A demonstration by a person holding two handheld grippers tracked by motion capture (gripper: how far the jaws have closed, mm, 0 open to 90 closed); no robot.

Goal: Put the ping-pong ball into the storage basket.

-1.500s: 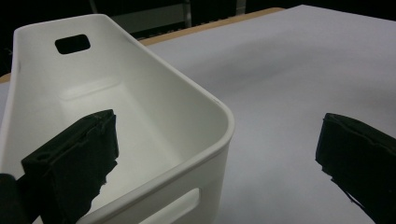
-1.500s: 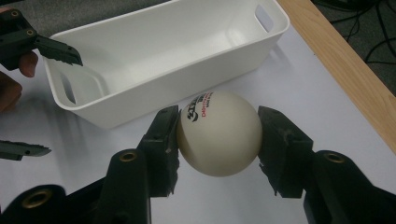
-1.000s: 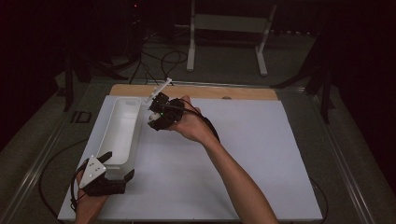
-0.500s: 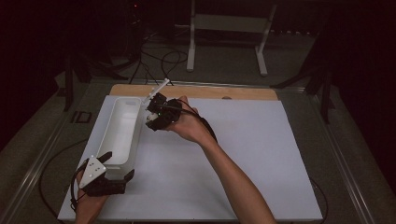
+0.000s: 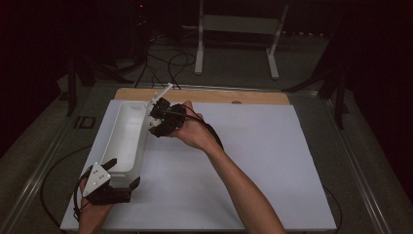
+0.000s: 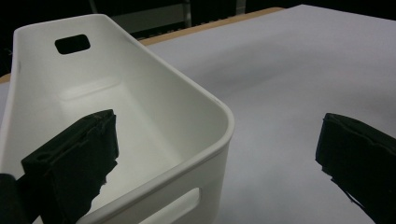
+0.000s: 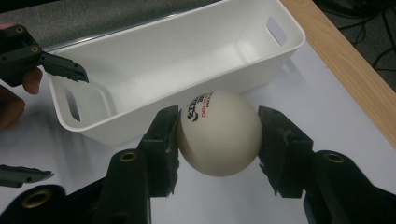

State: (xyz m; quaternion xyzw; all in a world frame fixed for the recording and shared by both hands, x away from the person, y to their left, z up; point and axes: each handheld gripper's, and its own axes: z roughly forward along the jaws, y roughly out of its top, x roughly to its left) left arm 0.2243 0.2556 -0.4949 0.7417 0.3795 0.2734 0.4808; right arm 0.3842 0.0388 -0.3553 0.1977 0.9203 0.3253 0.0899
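Note:
A white ping-pong ball [image 7: 219, 140] with red and black print sits between the jaws of my right gripper [image 7: 218, 133], which is shut on it. In the high view the right gripper [image 5: 155, 118] hovers at the right rim of the long white bin [image 5: 127, 141], toward its far end. The bin [image 7: 163, 46] looks empty inside. My left gripper [image 5: 122, 173] stands open at the bin's near end. In the left gripper view, the left gripper [image 6: 218, 128] has one jaw inside the bin [image 6: 187, 93] and the other out over the mat, astride its corner.
The bin lies on a white mat [image 5: 253, 161] that covers the table, with a wooden strip [image 5: 204, 95] along the far edge. A white stand [image 5: 234, 44] and cables [image 5: 165, 63] sit on the floor behind. A small dark object [image 5: 85, 122] lies left of the mat.

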